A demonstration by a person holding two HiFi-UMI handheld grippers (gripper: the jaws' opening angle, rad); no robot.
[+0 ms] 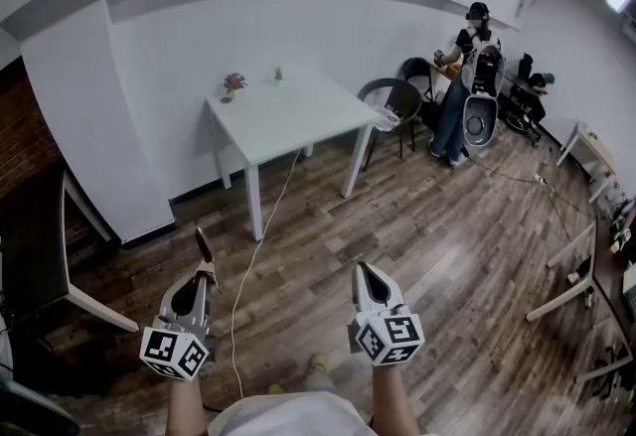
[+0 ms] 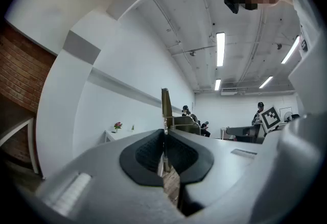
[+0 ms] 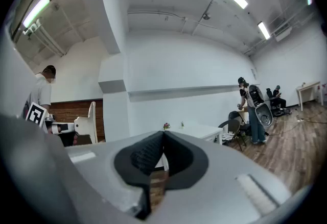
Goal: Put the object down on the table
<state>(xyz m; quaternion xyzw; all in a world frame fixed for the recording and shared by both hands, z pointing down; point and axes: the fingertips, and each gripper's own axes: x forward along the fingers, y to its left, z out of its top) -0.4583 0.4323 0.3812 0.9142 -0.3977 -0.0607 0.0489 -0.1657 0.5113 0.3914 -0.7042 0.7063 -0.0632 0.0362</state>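
Two tongs are held out level over the wooden floor (image 1: 447, 255), side by side and well apart. The left tongs (image 1: 207, 268) are closed on one thin brownish strip (image 1: 203, 245). The strip stands upright from the pinched pads and juts past their tips, and in the left gripper view it is seen edge on. What kind of thing it is cannot be told. It is in the air and well short of the counter. The right tongs (image 1: 364, 271) are pressed together, pad against pad, with nothing between them.

One pale cable (image 1: 248, 270) runs along the floor between the two tongs toward the counter. One white counter (image 1: 298, 121) stands ahead against the white wall. It carries two small things near its back edge: one pot of pink flowers (image 1: 234, 83) and, just beside it, one small green plant (image 1: 278, 74). The rest of its top is bare.

Two dark chairs (image 1: 396, 102) stand to the right of the counter. Beyond them one person (image 1: 465, 86) stands wearing a pack. A brick wall (image 1: 22, 136) shows at the far left.
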